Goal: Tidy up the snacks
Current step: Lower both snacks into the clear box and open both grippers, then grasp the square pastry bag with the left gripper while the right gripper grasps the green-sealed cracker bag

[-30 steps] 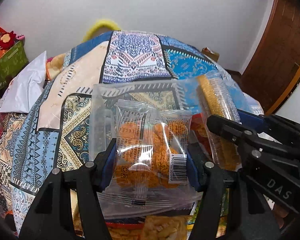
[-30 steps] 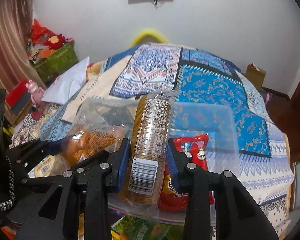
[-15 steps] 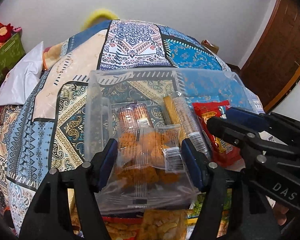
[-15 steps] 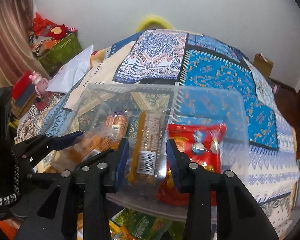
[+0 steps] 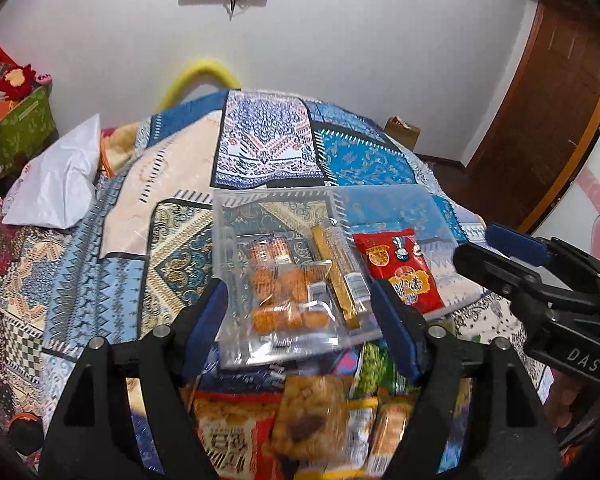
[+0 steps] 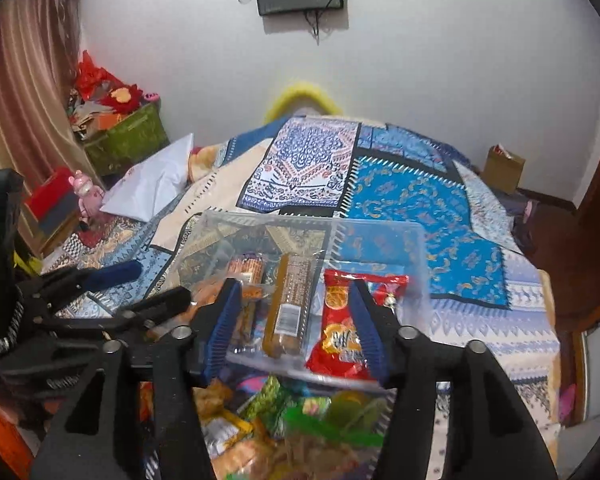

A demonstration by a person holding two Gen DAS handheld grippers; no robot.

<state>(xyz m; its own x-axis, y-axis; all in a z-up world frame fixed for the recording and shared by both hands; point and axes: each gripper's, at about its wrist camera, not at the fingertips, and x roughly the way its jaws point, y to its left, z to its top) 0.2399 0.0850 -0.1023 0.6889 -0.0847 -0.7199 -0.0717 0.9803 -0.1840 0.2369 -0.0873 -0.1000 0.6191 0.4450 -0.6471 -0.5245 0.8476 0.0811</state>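
Note:
A clear plastic bin (image 5: 384, 200) (image 6: 380, 232) sits on the patterned bedspread. In it lie a clear pack of orange cookies (image 5: 288, 296) (image 6: 244, 276), a long gold biscuit sleeve (image 5: 340, 268) (image 6: 288, 304) and a red snack bag (image 5: 400, 272) (image 6: 340, 328). My left gripper (image 5: 300, 320) is open and empty, held above the bin's near edge. My right gripper (image 6: 296, 328) is open and empty, also over the near edge. A pile of loose snack packets (image 5: 308, 420) (image 6: 284, 432) lies just in front of the bin, below both grippers.
A white pillow (image 5: 60, 184) (image 6: 152, 184) lies at the left of the bed. A green box (image 6: 128, 140) and red items stand by the wall at left. A cardboard box (image 6: 504, 168) sits on the floor at right, near a wooden door (image 5: 560, 100).
Both grippers opened and let go: the cookie pack and the biscuit sleeve now lie in the bin. Both grippers have pulled back and up from the bin.

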